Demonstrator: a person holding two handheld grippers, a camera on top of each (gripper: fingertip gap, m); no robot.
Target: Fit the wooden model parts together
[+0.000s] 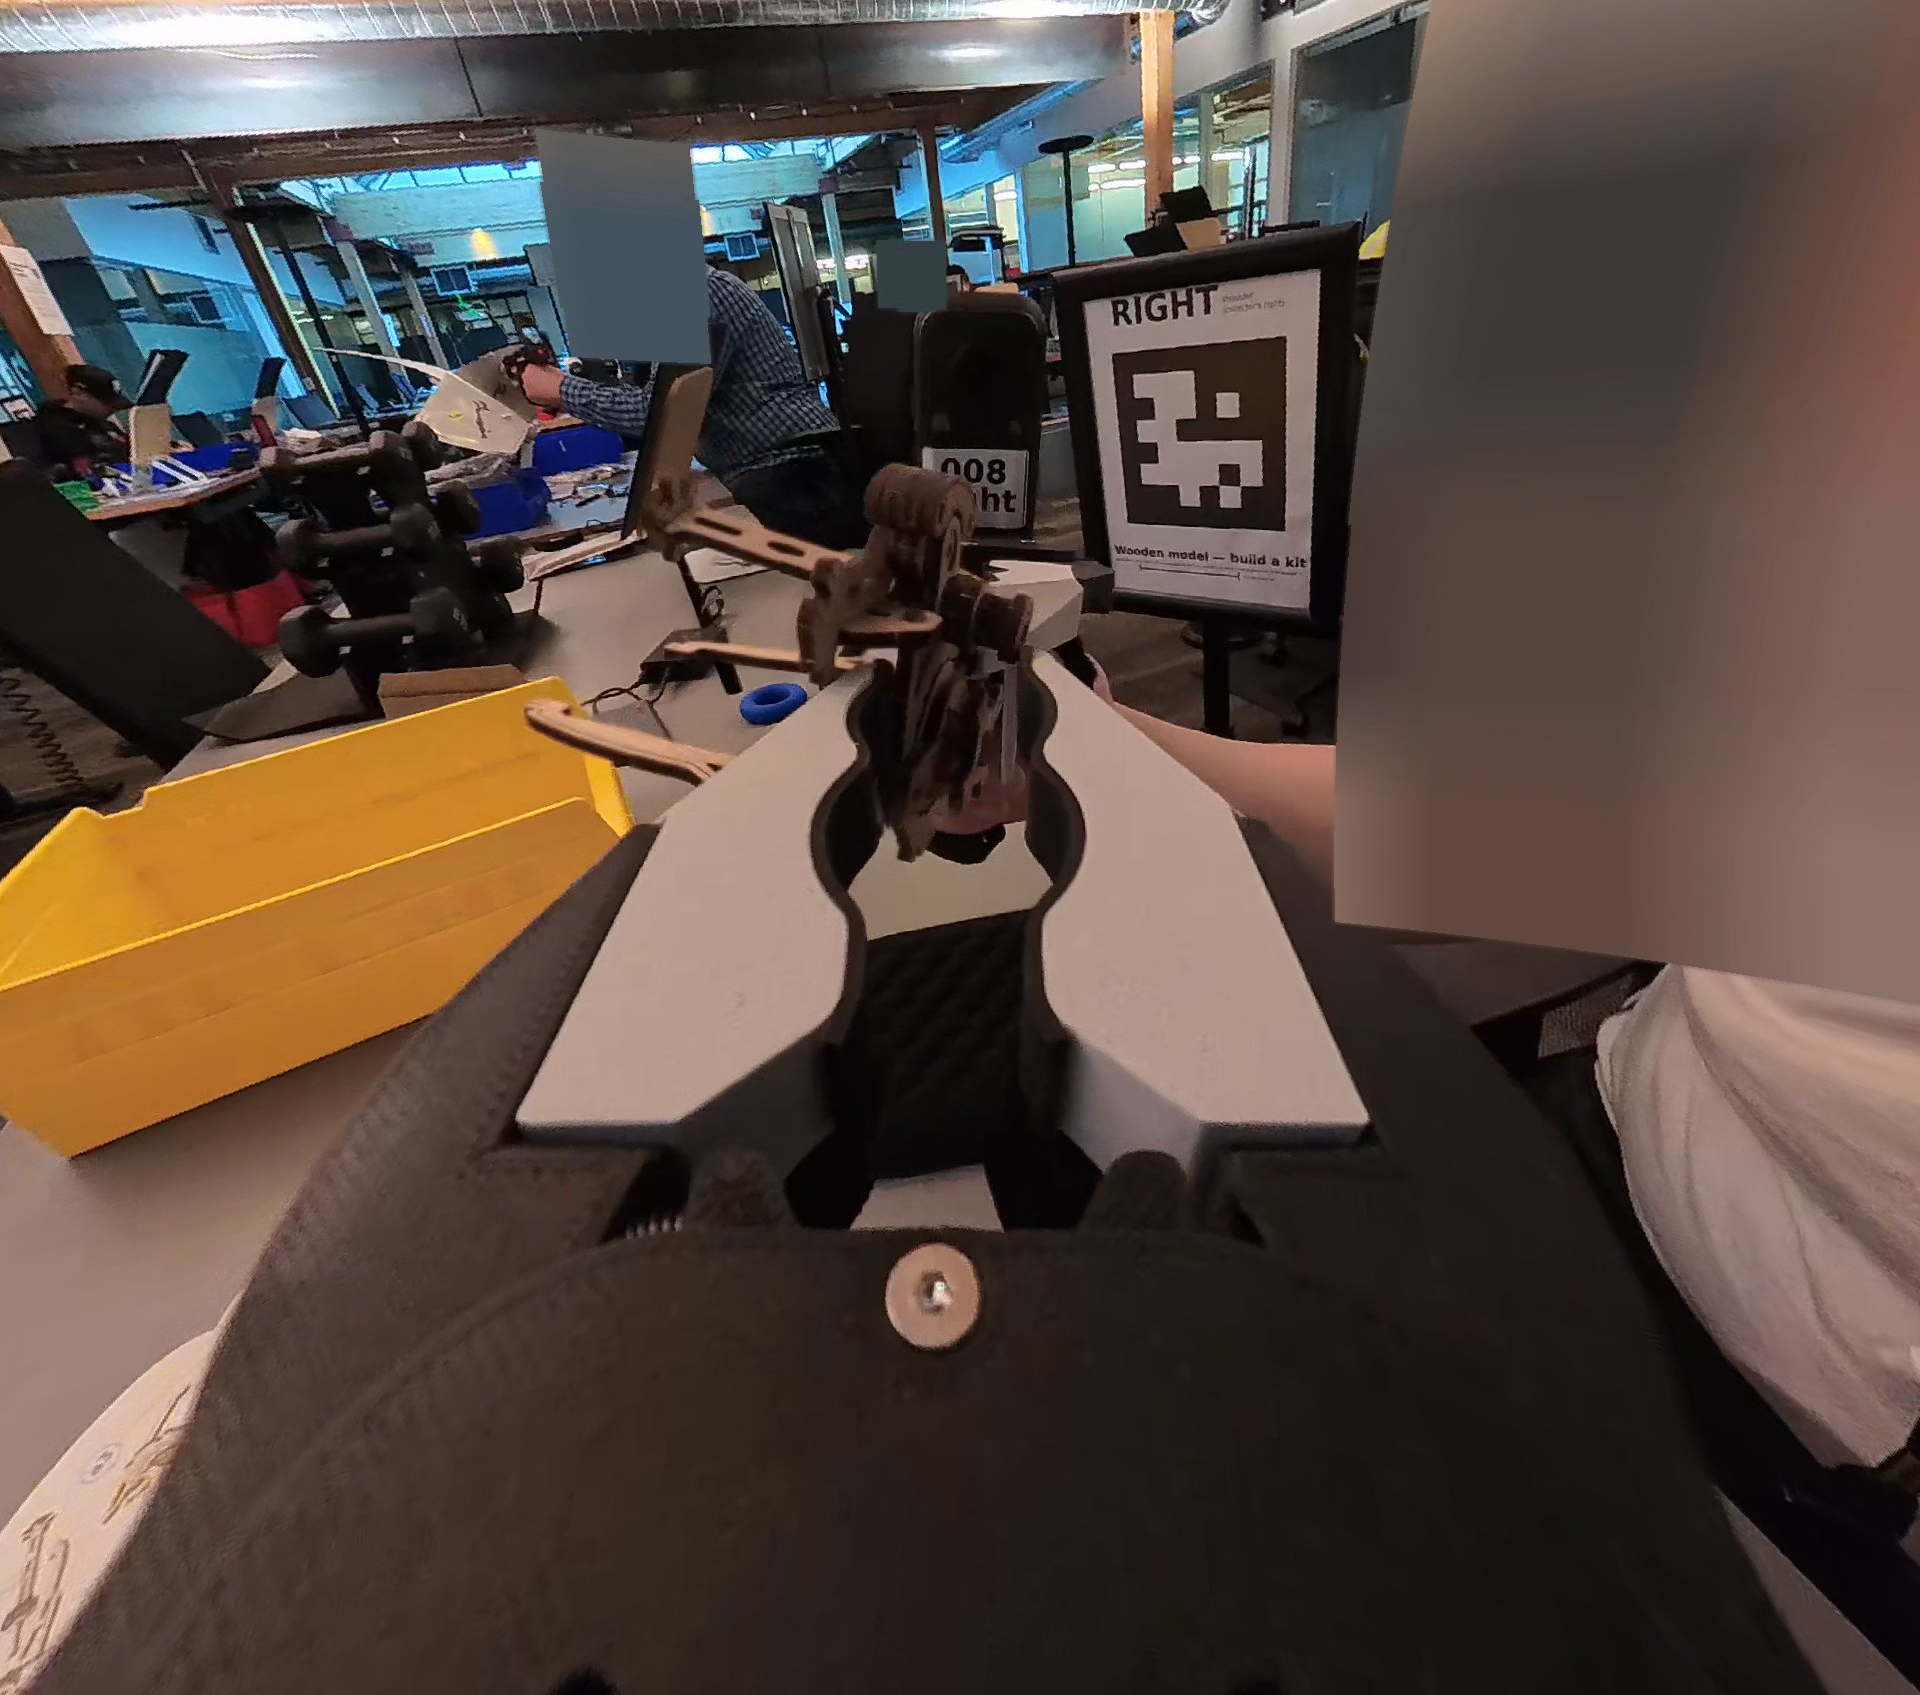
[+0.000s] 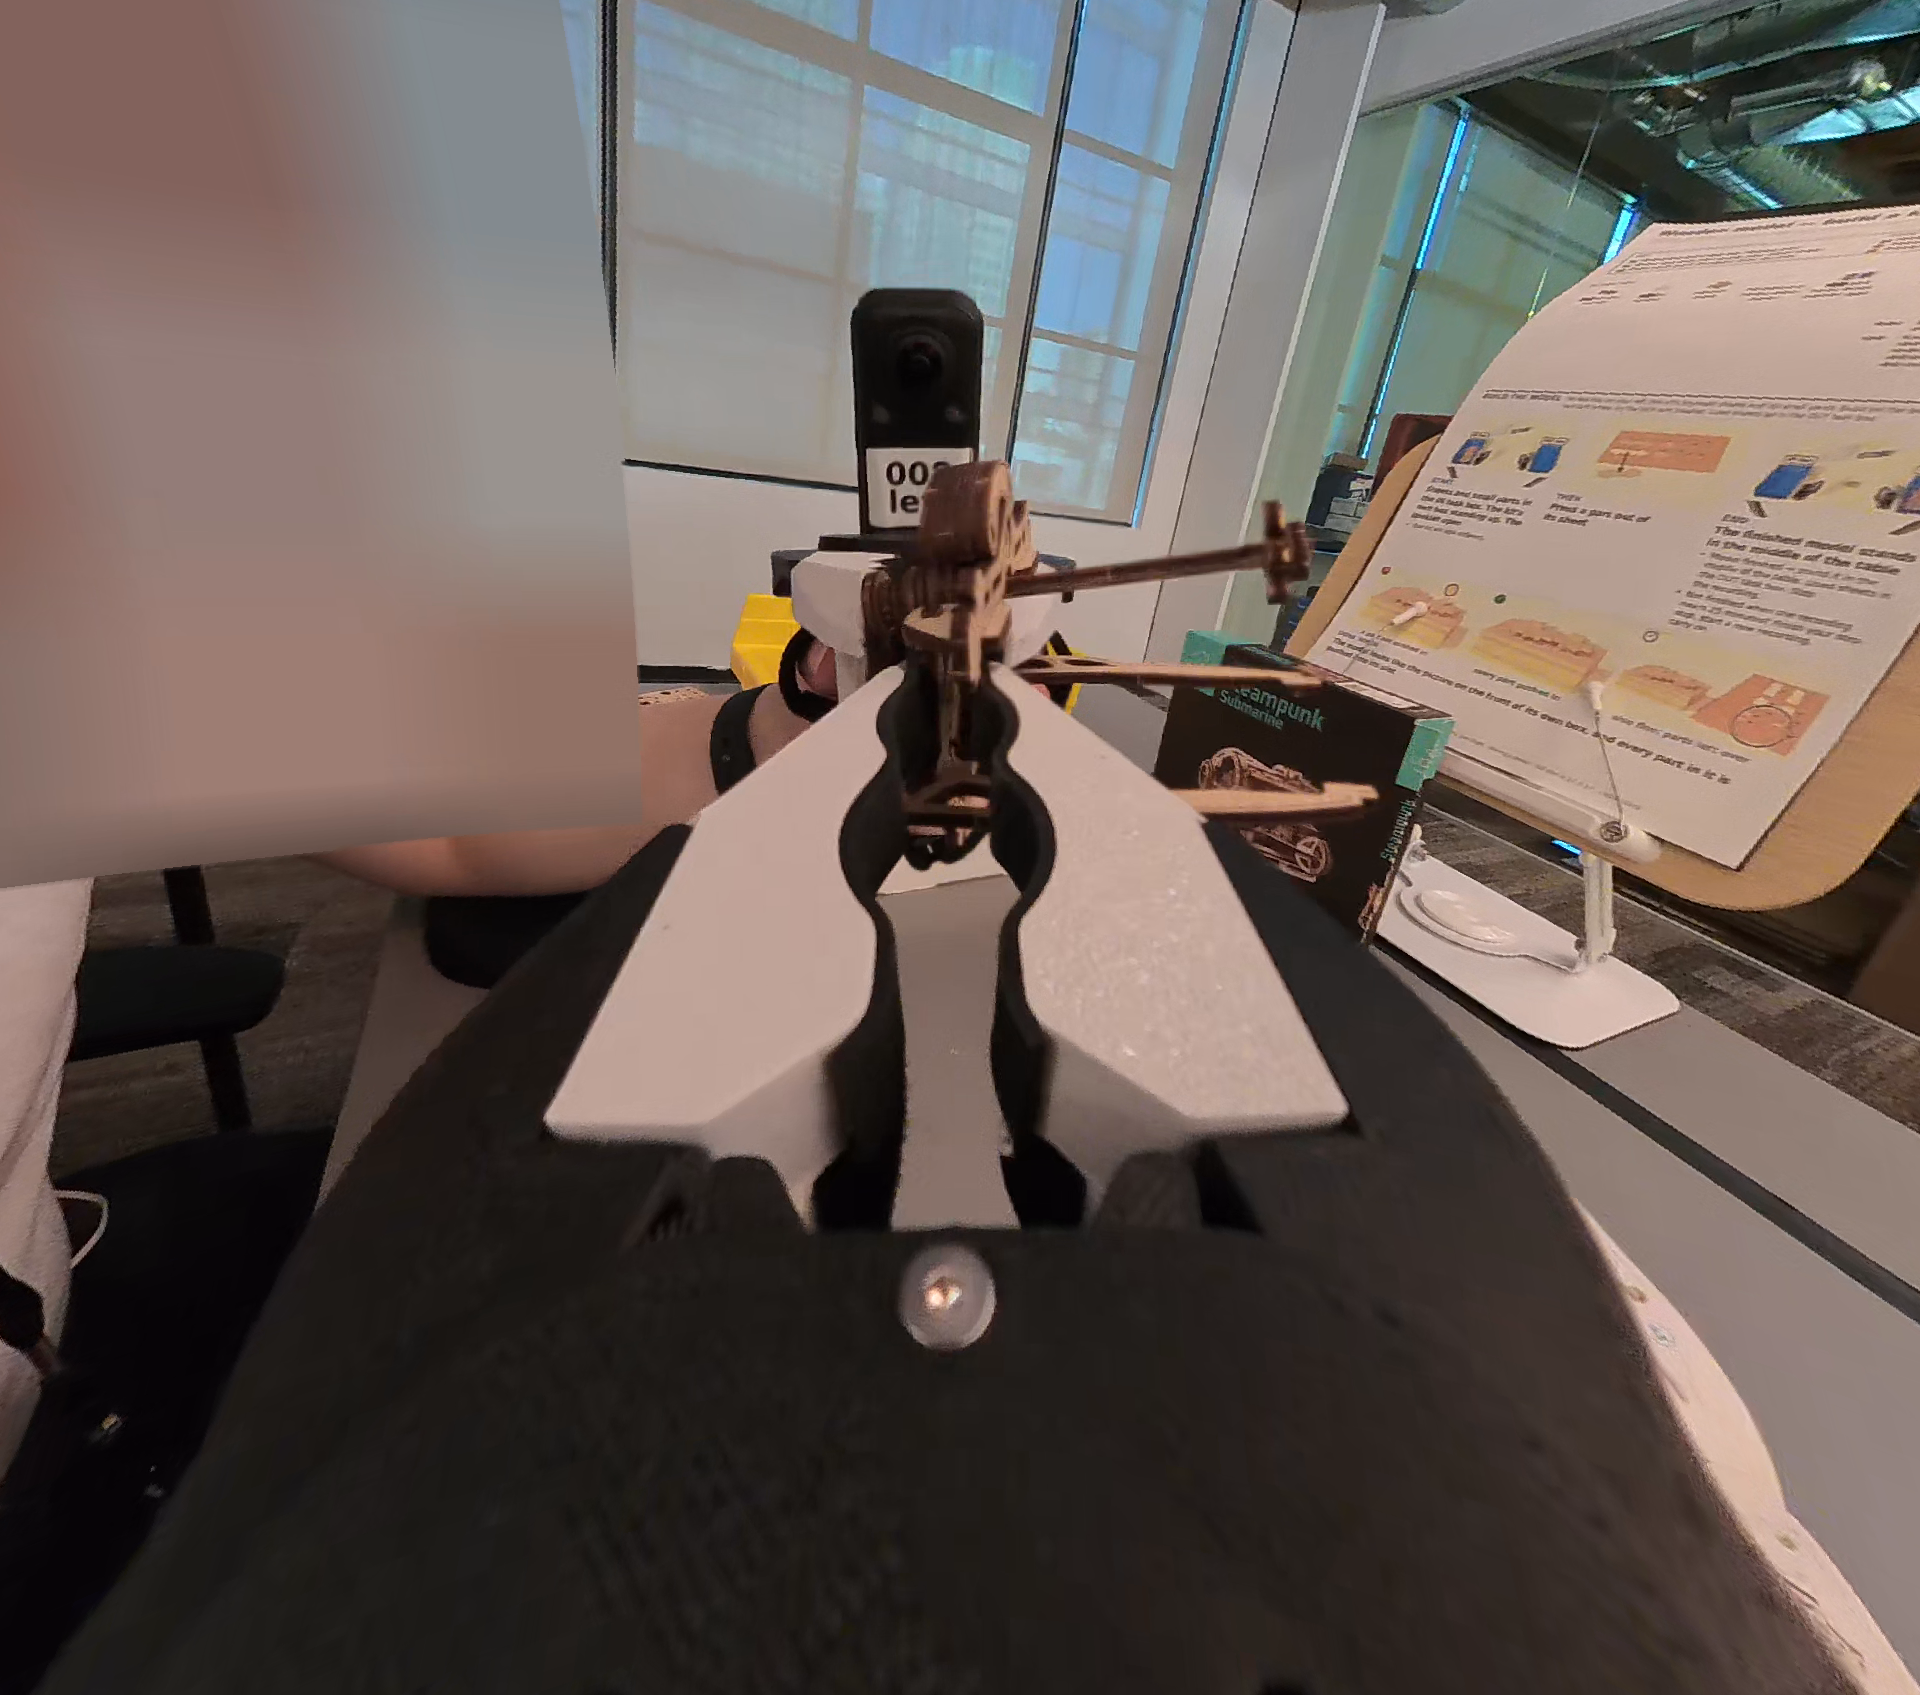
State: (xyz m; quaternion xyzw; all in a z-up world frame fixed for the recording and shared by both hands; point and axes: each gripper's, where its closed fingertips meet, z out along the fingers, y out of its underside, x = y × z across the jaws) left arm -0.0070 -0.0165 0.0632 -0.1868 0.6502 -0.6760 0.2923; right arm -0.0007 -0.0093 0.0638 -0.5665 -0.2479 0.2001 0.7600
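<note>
Wooden model (image 1: pixel 914 637), a half-built dark-brown assembly of laser-cut gears and struts, is held up in the air above the grey worktop (image 1: pixel 125 1250), caught between both tools at once. From the left wrist view the left gripper (image 1: pixel 951 772) has its white fingers (image 1: pixel 727 897) drawn in narrow around the lower part of the model, clamping it; from the right wrist view the right gripper (image 2: pixel 951 762) does the same from the opposite side, its jaws closed onto the model's base. Three pale slender arms of the model stick out sideways, free of everything around them. Each tool carries a black camera (image 2: pixel 916 388) with a small white printed label under the lens. A framed sign (image 1: pixel 1205 440) with a black-and-white square marker and lines of print stands on a post past the far edge of the worktop. A dark kit box (image 2: pixel 1299 772) with teal trim, line drawings and a printed title stands upright near the right edge, and behind it an illustrated instruction sheet (image 2: pixel 1662 544) leans on a curved wooden board on a white stand. A yellow bin (image 1: pixel 270 897) sits open toward the left edge, a blue ring (image 1: pixel 772 703) lies on the surface beyond it, and a rack of black dumbbells (image 1: pixel 395 544) stands farther back. The stretch of worktop directly beneath the model shows bare grey.
</note>
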